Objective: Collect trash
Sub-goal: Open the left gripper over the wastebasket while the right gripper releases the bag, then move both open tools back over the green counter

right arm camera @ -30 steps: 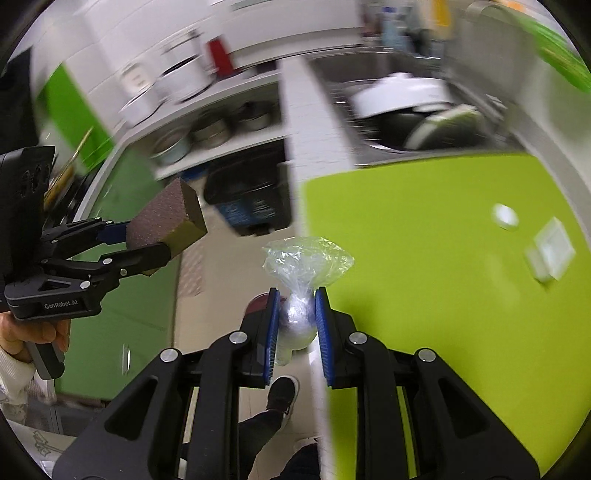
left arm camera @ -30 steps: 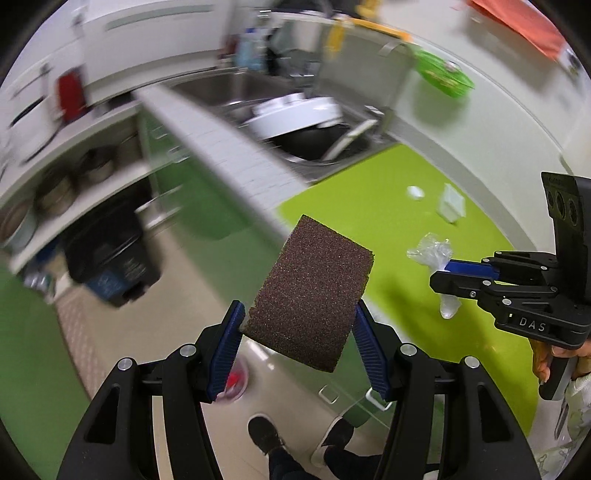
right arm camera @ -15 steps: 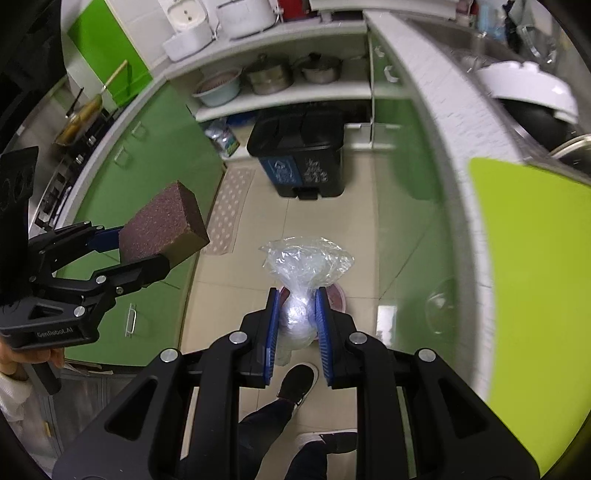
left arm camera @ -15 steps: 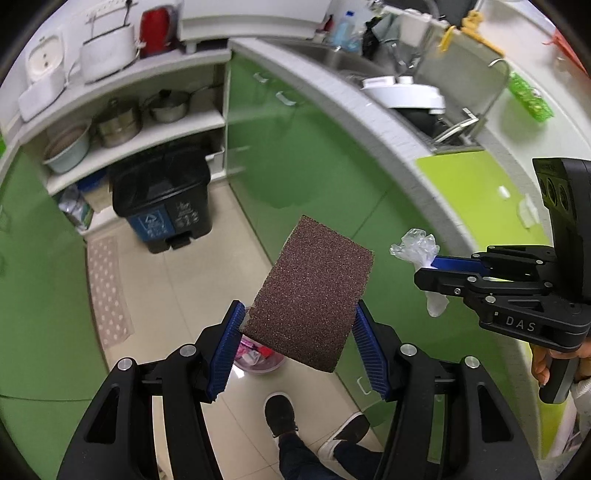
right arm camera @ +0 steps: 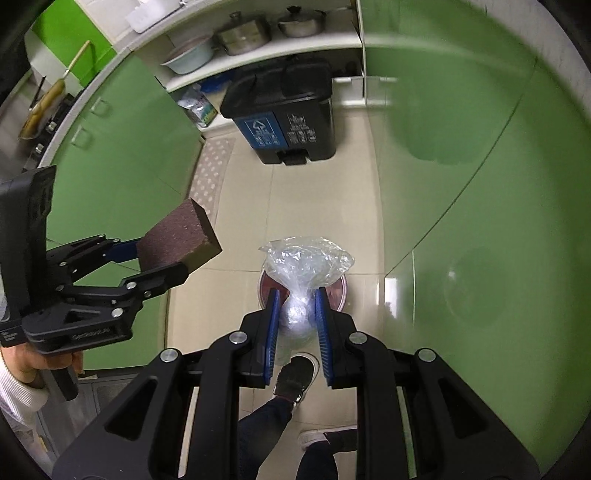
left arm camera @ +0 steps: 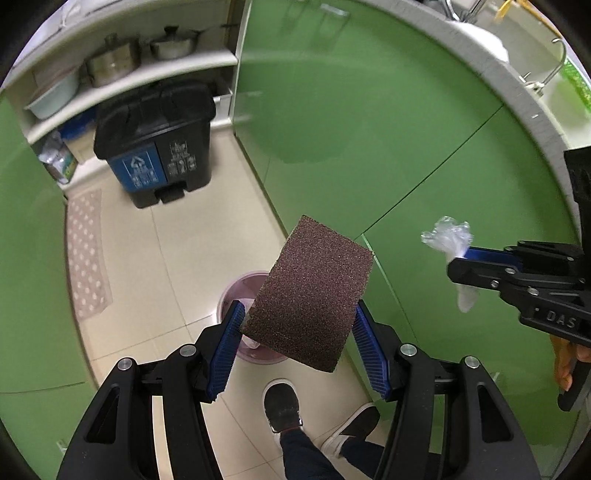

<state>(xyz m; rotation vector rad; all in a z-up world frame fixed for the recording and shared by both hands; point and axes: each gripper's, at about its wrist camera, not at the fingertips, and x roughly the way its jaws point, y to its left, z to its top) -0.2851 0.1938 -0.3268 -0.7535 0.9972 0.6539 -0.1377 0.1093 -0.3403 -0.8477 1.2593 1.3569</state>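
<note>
My left gripper [left arm camera: 297, 325] is shut on a brown scouring sponge [left arm camera: 314, 291] and holds it above the floor. It also shows in the right wrist view [right arm camera: 177, 240]. My right gripper [right arm camera: 295, 306] is shut on a crumpled clear plastic bag [right arm camera: 304, 269], which also shows in the left wrist view [left arm camera: 448, 240]. A small pink bin [left arm camera: 240, 291] stands on the tiled floor straight below both grippers; in the right wrist view [right arm camera: 340, 291] the bag hides most of it.
A black two-part pedal bin [right arm camera: 284, 107] stands farther off by the white shelves with pots [right arm camera: 258, 33]. Green cabinet doors [left arm camera: 369, 129] line the right side. The person's shoes [left arm camera: 282, 406] are on the floor below. A dotted mat [left arm camera: 86, 254] lies at left.
Both grippers swung away from the green countertop and sink, down toward the floor. They now hang over the pink bin, still holding the sponge and the bag.
</note>
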